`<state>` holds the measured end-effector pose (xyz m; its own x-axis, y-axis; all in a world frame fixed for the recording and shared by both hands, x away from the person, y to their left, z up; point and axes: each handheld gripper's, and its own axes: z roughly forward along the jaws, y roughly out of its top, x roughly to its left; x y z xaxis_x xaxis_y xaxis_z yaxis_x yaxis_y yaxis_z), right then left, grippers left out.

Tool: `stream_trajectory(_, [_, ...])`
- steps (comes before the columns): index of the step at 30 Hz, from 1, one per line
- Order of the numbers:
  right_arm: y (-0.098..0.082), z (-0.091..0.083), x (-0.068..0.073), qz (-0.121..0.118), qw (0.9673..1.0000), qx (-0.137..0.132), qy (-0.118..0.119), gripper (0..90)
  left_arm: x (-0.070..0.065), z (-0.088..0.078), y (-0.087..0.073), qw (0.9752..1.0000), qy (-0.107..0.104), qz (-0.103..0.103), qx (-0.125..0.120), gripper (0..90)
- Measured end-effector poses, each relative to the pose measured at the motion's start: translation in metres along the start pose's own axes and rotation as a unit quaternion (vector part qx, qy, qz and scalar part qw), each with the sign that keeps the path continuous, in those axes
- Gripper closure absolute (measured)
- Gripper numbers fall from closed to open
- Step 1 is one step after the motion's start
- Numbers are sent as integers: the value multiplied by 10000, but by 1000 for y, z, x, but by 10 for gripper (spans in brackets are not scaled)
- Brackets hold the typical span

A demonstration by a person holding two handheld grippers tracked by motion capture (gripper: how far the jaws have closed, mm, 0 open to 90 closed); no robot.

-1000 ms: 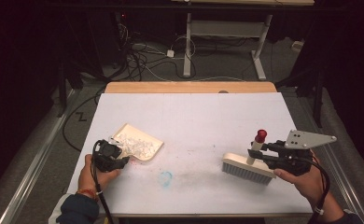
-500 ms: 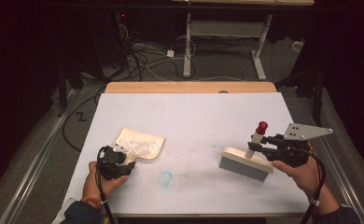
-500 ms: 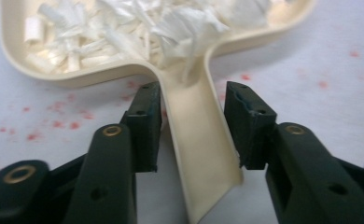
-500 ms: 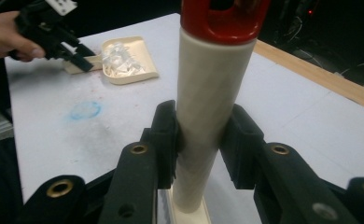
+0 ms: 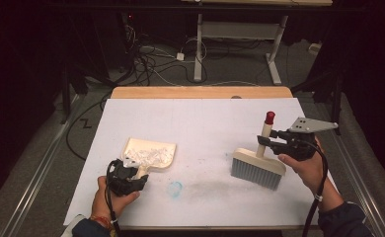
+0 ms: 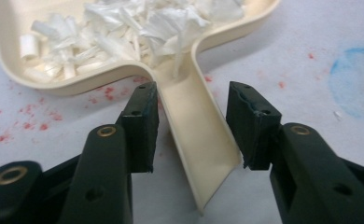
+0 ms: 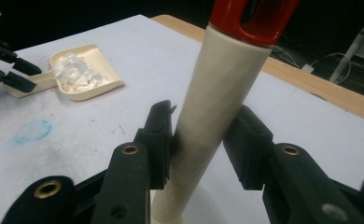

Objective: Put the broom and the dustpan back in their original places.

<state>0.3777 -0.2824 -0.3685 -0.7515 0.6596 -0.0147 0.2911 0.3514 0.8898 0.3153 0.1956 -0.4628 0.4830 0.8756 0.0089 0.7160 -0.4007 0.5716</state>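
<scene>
Seen from above, a cream dustpan (image 5: 150,153) heaped with white paper shreds (image 5: 148,155) lies at the left of the white table (image 5: 200,123), its flat handle pointing toward the person. The left gripper (image 5: 137,178) sits at that handle; in the left gripper view its jaws stand apart on either side of the handle (image 6: 196,135), with a gap on each side, having just been opening. A faint blue ring mark (image 5: 175,187) and red specks stain the table between the tools. At the right, a hand brush (image 5: 258,165) with a cream back, grey bristles and a red-capped cream handle rests on its bristles. The right gripper (image 5: 274,139) flanks that upright handle (image 7: 213,107), jaws just opening; one pad touches it, the other stands off. One dustpan, one brush, two grippers. Since a second ago the dustpan has shifted slightly, and the left hand has slid rightward.
</scene>
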Motion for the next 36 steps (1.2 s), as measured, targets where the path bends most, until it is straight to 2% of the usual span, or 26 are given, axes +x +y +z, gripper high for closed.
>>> stream_trajectory(4, [2,11,-5,67,9999,45,-118,628,0,3,-1,10000,3,-21,70,558])
stream_trajectory(8, [4,23,-9,144,9995,104,-246,620,-6,1,-3,9998,-161,-14,77,537])
stream_trajectory(10, [4,28,-11,172,9992,139,-343,617,-9,1,-5,9998,-172,54,98,517])
stream_trajectory(12, [4,33,-13,181,9988,187,-408,609,-11,0,-6,9997,-217,27,118,510])
stream_trajectory(18, [3,44,-21,355,9975,269,-547,604,-18,-6,-10,9991,-303,289,-33,482])
stream_trajectory(20, [3,49,-24,389,9971,291,-592,603,-19,-8,-10,9987,-358,351,-92,441])
stream_trajectory(22, [3,54,-25,411,9966,320,-643,601,-20,-10,-11,9977,-376,526,-209,394])
stream_trajectory(23, [3,57,-26,397,9964,344,-664,598,-20,-11,-11,9969,-325,669,-248,373])
stream_trajectory(24, [3,59,-27,436,9959,379,-691,596,-21,-12,-12,9953,-194,896,-326,345])
stream_trajectory(25, [3,61,-29,453,9955,403,-722,595,-22,-13,-15,9925,-64,1125,-465,313])
stream_trajectory(26, [2,63,-30,472,9953,409,-744,594,-21,-14,-18,9907,-99,1213,-613,312])
stream_trajectory(27, [2,65,-32,482,9951,414,-758,593,-19,-15,-20,9891,-238,1242,-759,310])
stream_trajectory(28, [1,67,-33,514,9946,437,-786,593,-17,-15,-22,9877,-244,1254,-899,294])
stream_trajectory(31, [0,74,-36,539,9936,486,-867,587,-16,-16,-24,9833,-11,1416,-1142,204])
stream_trajectory(33, [0,78,-37,544,9926,536,-945,582,-17,-18,-26,9776,98,1584,-1385,192])
stream_trajectory(34, [0,81,-37,501,9921,575,-995,576,-17,-19,-27,9760,91,1641,-1431,192])
stream_trajectory(36, [-1,85,-37,437,9909,664,-1087,568,-17,-20,-29,9748,107,1682,-1462,192])
